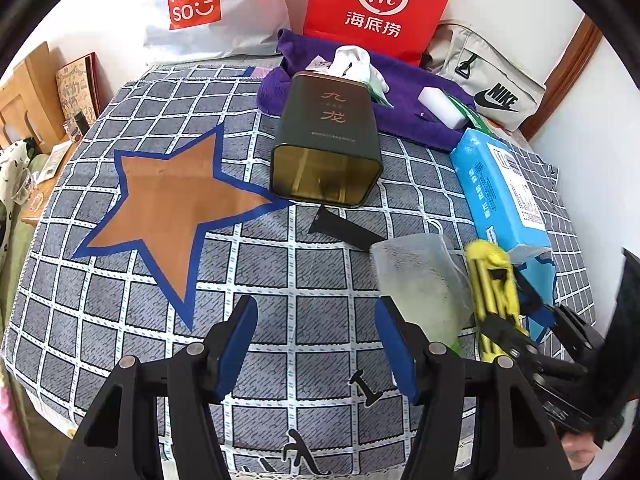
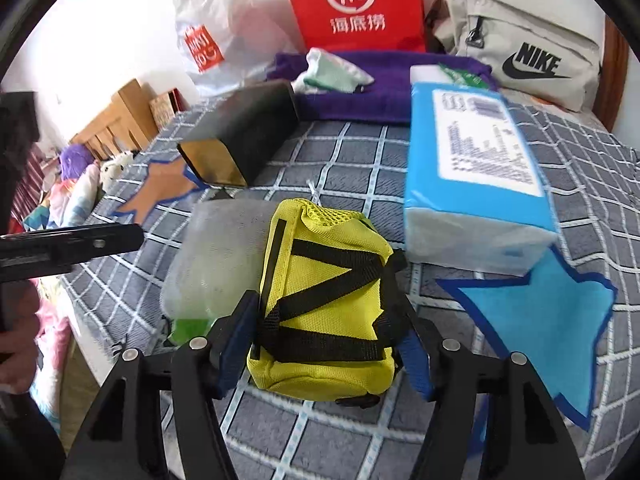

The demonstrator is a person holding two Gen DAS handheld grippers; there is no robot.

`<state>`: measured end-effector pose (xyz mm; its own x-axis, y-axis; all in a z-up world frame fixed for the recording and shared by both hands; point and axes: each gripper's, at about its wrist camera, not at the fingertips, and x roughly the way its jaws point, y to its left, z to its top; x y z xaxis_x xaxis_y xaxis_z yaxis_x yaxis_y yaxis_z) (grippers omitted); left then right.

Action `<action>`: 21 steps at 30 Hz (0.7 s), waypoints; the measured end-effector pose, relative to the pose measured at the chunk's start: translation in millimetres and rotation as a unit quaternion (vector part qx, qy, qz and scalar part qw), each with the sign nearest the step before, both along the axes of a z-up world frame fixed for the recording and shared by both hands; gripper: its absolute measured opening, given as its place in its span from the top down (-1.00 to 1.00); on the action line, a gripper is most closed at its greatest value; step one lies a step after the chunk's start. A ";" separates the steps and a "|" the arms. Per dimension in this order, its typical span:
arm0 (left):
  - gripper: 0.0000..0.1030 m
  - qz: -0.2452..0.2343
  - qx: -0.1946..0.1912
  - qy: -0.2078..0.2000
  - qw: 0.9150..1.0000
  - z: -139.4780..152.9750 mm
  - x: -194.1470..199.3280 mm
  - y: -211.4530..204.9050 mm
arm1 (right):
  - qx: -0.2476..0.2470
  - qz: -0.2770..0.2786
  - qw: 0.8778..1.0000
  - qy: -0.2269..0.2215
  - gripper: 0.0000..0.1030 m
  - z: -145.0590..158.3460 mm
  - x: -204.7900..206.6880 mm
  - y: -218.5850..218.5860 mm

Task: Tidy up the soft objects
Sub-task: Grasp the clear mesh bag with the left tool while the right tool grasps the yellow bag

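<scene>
A yellow pouch with black straps lies on the checked bed cover. My right gripper is shut on it, one blue pad against each side. A translucent mesh bag lies against the pouch's left side. The left wrist view shows the same pouch and mesh bag at the right. My left gripper stands open over the bare cover, with nothing between its fingers. A blue tissue pack lies just right of the pouch.
A dark tin lies on its side mid-bed, a black strap in front of it. Behind are a purple towel with white cloth and a white block, a red bag, a white bag and a grey bag.
</scene>
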<state>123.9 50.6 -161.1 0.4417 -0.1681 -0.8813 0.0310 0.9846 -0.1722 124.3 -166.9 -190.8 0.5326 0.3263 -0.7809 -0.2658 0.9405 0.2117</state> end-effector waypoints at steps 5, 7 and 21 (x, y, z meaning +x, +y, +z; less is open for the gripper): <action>-0.15 -0.017 -0.003 0.001 1.000 -0.7 -0.2 -16.2 | 0.016 0.000 1.000 -0.023 -0.26 17.4 -23.9 -13.0; -0.17 -0.028 -0.001 -0.003 1.000 -1.7 0.6 -28.2 | 0.011 -0.002 1.000 -0.026 -0.26 19.3 -29.7 -17.5; -0.48 -0.049 0.018 0.007 0.999 -24.5 35.2 -90.6 | -0.033 -0.061 0.998 -0.008 -0.28 -15.5 -30.6 -76.2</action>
